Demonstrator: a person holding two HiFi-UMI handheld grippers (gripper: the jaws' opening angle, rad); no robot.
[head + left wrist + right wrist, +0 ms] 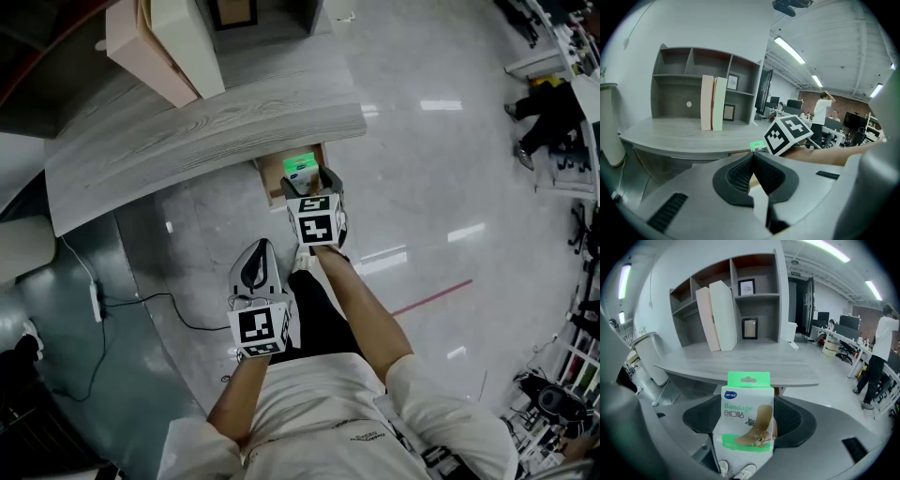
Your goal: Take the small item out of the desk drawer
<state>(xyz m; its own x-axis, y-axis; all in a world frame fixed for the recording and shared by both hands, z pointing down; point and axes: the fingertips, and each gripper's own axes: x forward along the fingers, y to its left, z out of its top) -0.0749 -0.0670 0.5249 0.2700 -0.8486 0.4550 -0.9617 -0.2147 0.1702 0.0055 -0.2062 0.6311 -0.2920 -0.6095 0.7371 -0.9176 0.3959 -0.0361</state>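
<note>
Grey desk (206,131), upper left of the head view, with an open drawer (272,180) below its front edge. Right gripper (749,420), at the drawer, jaws clamped on the green-and-white bandage box (746,404). Left gripper (752,169), lower centre, jaws together, empty.

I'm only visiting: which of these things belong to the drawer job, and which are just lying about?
Part of the job:
- green-and-white cardboard bandage box
- right gripper, shut on it
- open wooden drawer
- grey wood-grain desk

Just lying about:
- two tall pale file boxes on the desk
- small framed pictures on the shelves
- white power strip on the floor
- left gripper, shut, empty
</note>
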